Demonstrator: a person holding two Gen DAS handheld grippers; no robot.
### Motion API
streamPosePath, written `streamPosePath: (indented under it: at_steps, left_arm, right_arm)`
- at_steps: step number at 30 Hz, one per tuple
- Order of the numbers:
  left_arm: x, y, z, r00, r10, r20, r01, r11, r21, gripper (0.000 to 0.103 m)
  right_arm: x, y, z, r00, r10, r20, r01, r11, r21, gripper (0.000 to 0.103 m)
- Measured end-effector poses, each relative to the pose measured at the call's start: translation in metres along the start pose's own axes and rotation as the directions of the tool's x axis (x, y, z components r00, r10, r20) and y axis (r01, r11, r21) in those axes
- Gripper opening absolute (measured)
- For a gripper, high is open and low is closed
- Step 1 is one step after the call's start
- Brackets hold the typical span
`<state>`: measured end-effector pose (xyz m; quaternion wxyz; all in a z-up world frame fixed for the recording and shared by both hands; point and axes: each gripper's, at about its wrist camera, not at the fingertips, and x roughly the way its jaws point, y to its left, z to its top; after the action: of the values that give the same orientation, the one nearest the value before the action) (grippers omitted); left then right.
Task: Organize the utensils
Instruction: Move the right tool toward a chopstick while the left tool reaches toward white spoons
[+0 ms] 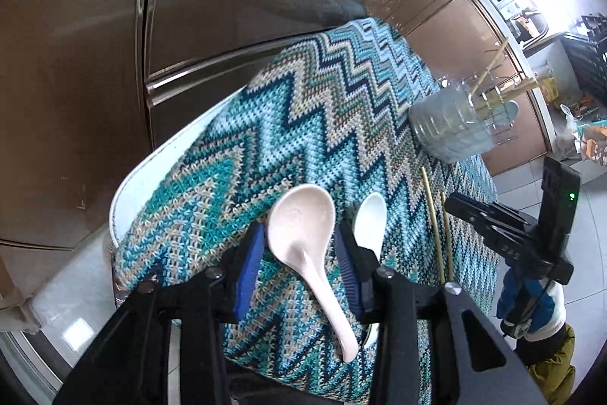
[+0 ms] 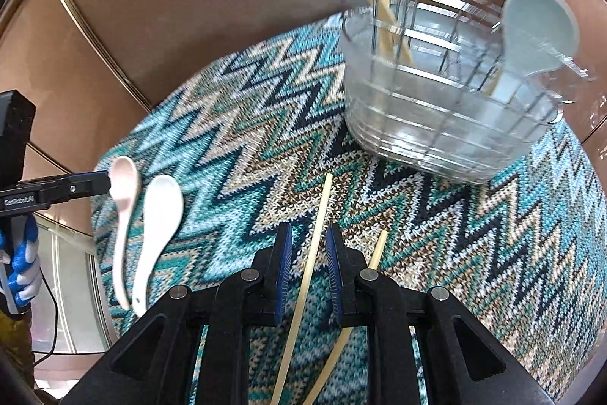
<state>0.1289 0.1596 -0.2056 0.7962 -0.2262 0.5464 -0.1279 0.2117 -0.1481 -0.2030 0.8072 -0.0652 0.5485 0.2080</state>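
Utensils on zigzag cloth [image 2: 246, 124], holder [image 2: 447, 109] far right.
Left gripper [image 1: 299, 253] straddles pink spoon [image 1: 303, 234], pads apart; right gripper [image 2: 309, 257] likewise around chopstick [image 2: 309, 253]; white spoon [image 2: 157, 222] between.

left gripper [image 1: 299, 253]: jaws set either side of the pink spoon [image 1: 303, 238], gap seen at both pads
white spoon [image 1: 370, 222]: laid just beside it
chopsticks [image 1: 436, 234]: laid on the zigzag cloth [image 1: 265, 139]
clear holder [image 1: 455, 128]: stood behind

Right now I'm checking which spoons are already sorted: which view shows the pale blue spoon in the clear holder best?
The right wrist view: the pale blue spoon stands large in the clear holder. The left wrist view shows only its small bowl.
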Motion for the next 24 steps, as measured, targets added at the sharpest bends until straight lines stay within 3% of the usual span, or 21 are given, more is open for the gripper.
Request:
streamPosePath:
  at_steps: [10,24]
  left_arm:
    - [0.015,0.007,0.007,1.0,0.004,-0.025,-0.005,0.999,-0.033,0.023]
    - [0.023,0.008,0.011,0.998,0.027,-0.053,-0.03,0.998,-0.049,0.009]
  right_arm:
    - [0.022,-0.006,0.011,0.998,-0.013,-0.062,0.013,1.0,-0.003,0.018]
    - [0.054,0.008,0.02,0.993,-0.04,-0.111,0.038,0.999,-0.018,0.008]
